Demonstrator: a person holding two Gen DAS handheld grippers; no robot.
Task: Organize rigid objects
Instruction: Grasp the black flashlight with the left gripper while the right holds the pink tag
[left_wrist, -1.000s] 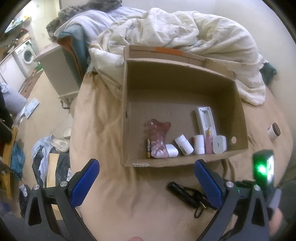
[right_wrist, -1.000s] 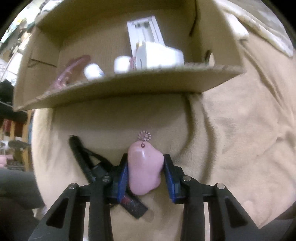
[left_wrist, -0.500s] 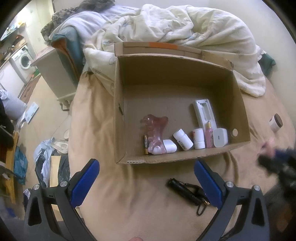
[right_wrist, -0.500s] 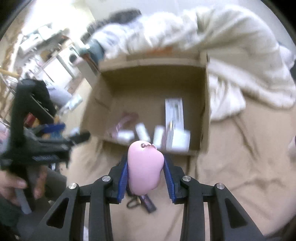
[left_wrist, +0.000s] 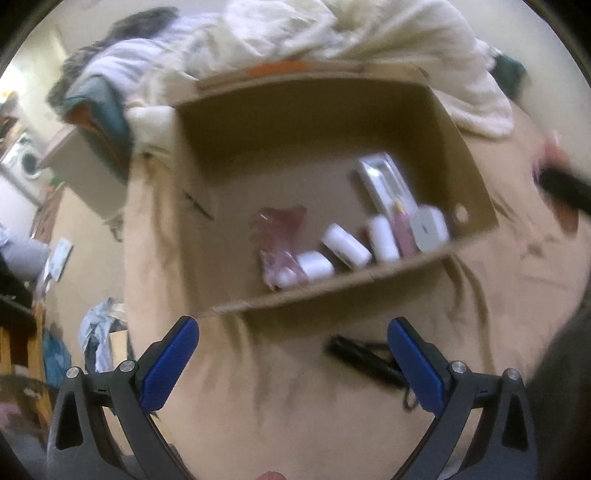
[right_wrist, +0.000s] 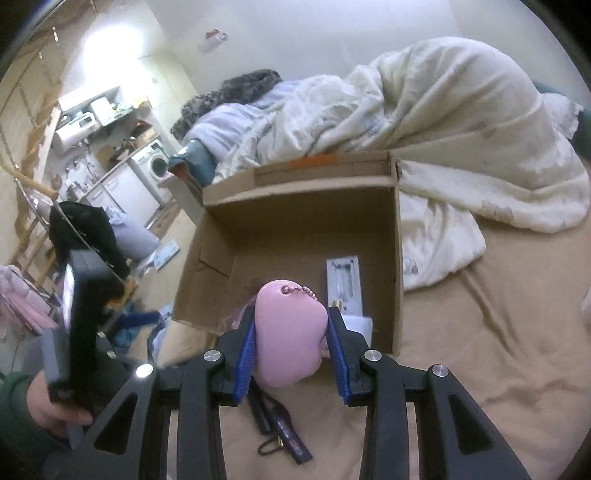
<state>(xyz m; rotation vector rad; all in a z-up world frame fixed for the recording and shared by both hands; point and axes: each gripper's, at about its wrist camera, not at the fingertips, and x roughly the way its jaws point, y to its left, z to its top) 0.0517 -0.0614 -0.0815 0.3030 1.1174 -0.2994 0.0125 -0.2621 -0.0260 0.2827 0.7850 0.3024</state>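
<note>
My right gripper (right_wrist: 290, 334) is shut on a pink rounded object (right_wrist: 290, 332) with a bead chain, held above the near edge of an open cardboard box (right_wrist: 395, 266). The box (left_wrist: 476, 184) sits on a tan blanket and holds several white bottles (left_wrist: 345, 245), a pink clear item (left_wrist: 277, 240), a white round case (left_wrist: 428, 227) and a white flat package (left_wrist: 384, 181). My left gripper (left_wrist: 293, 363) is open and empty, in front of the box. A black flashlight with a strap (left_wrist: 364, 360) lies on the blanket near its right finger, also in the right wrist view (right_wrist: 280, 428).
A rumpled cream duvet (right_wrist: 461, 122) lies behind and to the right of the box. The bed edge drops off at the left to a cluttered floor (left_wrist: 96, 332). A washing machine (right_wrist: 155, 162) stands far left. The left gripper's handle (right_wrist: 81, 317) is at the left.
My right gripper has lifted the pink object from the blanket up over the box's near edge. The left gripper has shifted, and its view is now tilted and blurred.
</note>
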